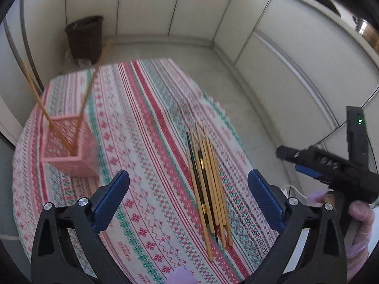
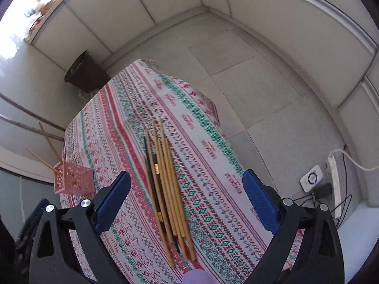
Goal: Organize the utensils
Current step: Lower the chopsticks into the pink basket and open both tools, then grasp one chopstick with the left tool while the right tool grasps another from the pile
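both claws spread wide, nothing between the pads. left claw [image 1: 188,194] hangs over the cloth [image 1: 146,127] above the table, chopstick bundle [image 1: 208,189] a bit right of its centre line. right claw [image 2: 187,196] sits over the same bundle [image 2: 165,189], sticks running roughly up the middle of its gap.

bundle: mostly tan wooden sticks plus a couple of dark ones with gold bands, lying flat on the cloth, packed side by side, touching. long axis runs along the cloth stripes, toward the far table edge. thin ends point away, thick ends near the claws.

pink basket [image 1: 71,151] stands on the cloth left of the bundle, well apart from it. two tan sticks [image 1: 61,123] stand in it, tilted, crossing, tops leaning out past the rim. same basket [image 2: 73,179] in the right view near the left table edge.

dark bin [image 1: 85,37] on the floor past the table. right claw body [image 1: 331,165] visible at the left view's right edge, in a gloved hand [image 1: 362,227].
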Demonstrator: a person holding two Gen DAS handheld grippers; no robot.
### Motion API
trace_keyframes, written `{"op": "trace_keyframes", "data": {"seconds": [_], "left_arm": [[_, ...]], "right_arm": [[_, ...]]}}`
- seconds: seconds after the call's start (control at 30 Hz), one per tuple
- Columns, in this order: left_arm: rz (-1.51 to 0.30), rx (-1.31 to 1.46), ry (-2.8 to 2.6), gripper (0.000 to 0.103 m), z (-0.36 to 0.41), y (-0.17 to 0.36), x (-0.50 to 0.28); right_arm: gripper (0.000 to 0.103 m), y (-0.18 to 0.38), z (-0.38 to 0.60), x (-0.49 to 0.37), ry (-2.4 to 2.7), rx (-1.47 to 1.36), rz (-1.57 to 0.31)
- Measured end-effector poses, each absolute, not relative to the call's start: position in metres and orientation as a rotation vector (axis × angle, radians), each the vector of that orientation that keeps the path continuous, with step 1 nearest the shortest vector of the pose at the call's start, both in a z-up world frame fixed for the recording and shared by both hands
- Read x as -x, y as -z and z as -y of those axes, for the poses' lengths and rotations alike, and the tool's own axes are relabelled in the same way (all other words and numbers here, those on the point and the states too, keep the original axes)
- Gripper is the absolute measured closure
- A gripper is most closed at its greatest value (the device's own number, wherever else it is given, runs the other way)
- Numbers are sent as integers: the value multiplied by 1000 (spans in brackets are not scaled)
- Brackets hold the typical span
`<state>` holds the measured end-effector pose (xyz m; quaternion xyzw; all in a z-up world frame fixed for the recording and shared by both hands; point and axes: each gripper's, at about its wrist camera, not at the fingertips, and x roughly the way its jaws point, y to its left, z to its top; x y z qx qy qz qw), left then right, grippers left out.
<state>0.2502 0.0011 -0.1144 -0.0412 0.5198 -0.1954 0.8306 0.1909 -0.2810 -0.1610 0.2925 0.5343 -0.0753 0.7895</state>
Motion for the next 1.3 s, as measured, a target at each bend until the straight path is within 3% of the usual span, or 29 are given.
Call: {"op": "trace_keyframes", "data": {"seconds": [0.17, 0.23, 0.3, 0.37, 0.5, 0.77, 0.87, 1.0, 1.1, 1.17, 1.3], "left_arm": [[-1372, 225, 327, 8, 10, 190, -291], [-1395, 221, 264, 15, 14, 207, -303], [-1388, 189, 209, 25, 20, 216, -311], [-1387, 139, 188, 44, 31, 225, -318], [-1379, 117, 174, 56, 45, 236, -324], [-1354, 14, 130, 73, 75, 247, -328], [-1363, -13, 128, 76, 82, 253, -328], [-1356, -145, 183, 71, 104, 257, -322], [-1318, -152, 200, 80, 111, 258, -313], [-1304, -131, 212, 96, 107, 259, -309], [-1279, -49, 253, 98, 73, 257, -298]], "right_arm": [[9, 188, 303, -195, 50, -869, -1213], [8, 192, 303, -199, 49, -864, -1232], [8, 195, 302, -204, 41, -851, -1247], [8, 199, 305, -207, 26, -881, -1250], [8, 206, 312, -214, -6, -992, -1232], [8, 209, 318, -217, -29, -1000, -1246], [8, 209, 324, -215, -15, -1015, -1235], [8, 209, 327, -215, -11, -1019, -1231], [8, 211, 322, -216, -10, -998, -1240], [8, 213, 315, -219, -14, -981, -1252], [8, 216, 299, -227, -18, -940, -1248]]}}
